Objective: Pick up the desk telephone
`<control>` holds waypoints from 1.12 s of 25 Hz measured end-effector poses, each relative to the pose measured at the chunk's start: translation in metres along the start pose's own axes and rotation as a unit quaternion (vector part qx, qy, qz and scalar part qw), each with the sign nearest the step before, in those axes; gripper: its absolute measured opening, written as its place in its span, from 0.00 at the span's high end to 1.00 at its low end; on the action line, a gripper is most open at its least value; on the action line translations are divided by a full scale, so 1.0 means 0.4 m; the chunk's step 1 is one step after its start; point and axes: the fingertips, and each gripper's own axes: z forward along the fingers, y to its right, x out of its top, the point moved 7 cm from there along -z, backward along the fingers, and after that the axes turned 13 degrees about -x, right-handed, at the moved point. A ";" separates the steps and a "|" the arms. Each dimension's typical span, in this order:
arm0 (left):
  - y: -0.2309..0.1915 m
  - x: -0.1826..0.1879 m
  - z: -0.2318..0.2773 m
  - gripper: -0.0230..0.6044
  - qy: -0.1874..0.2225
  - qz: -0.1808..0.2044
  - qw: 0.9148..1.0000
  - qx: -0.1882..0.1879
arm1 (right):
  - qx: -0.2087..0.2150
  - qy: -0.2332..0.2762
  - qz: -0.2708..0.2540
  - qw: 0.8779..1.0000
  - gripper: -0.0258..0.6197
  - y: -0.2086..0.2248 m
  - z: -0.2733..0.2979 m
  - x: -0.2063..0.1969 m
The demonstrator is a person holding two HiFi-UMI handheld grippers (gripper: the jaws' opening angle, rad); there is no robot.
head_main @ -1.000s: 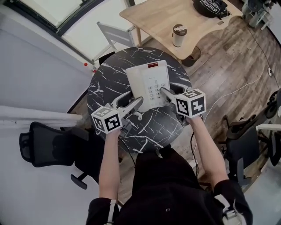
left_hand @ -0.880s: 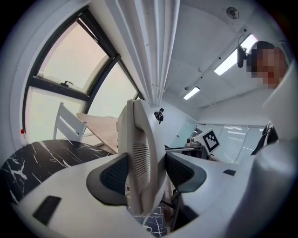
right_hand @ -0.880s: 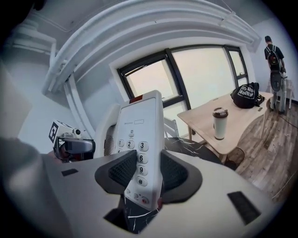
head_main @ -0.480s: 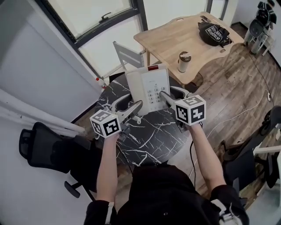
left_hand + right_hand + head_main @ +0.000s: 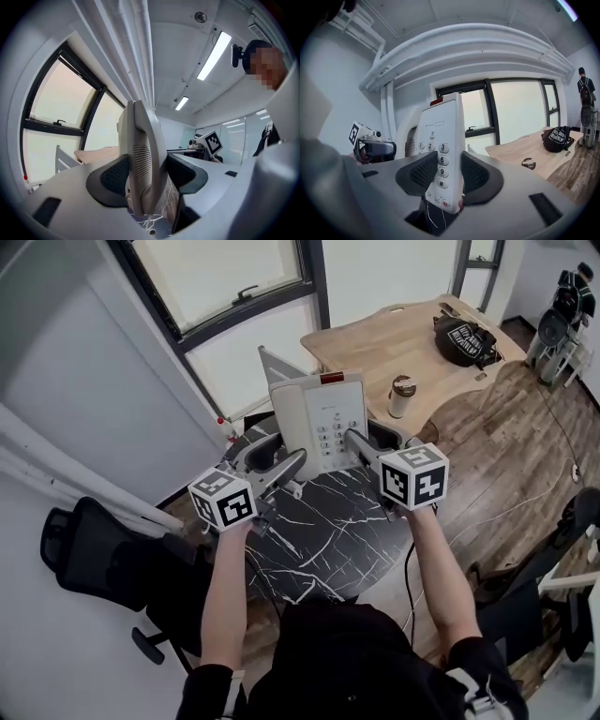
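Observation:
The white desk telephone [image 5: 319,418] hangs in the air above the round black marble table [image 5: 319,521], tilted with its red-marked top edge away from me. My left gripper [image 5: 292,461] is shut on the phone's left side, where the handset [image 5: 143,164] sits between its dark pads. My right gripper [image 5: 356,441] is shut on the right side next to the keypad [image 5: 440,161], one pad on the face and one behind. In the right gripper view the left gripper [image 5: 370,147] shows beyond the phone.
A wooden desk [image 5: 412,343] behind the table carries a lidded cup [image 5: 401,396] and a black cap [image 5: 464,334]. A black office chair [image 5: 94,549] stands at the left. A window [image 5: 225,296] fills the far wall. A person [image 5: 584,89] stands far right.
Both grippers have risen with the telephone, lifting it off the marble table. The phone now stands higher and tilts more upright between them.

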 end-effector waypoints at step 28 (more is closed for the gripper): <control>0.047 0.094 0.017 0.52 0.011 0.044 0.999 -0.003 | -0.004 0.055 -0.007 0.998 0.70 0.001 -0.052 0.084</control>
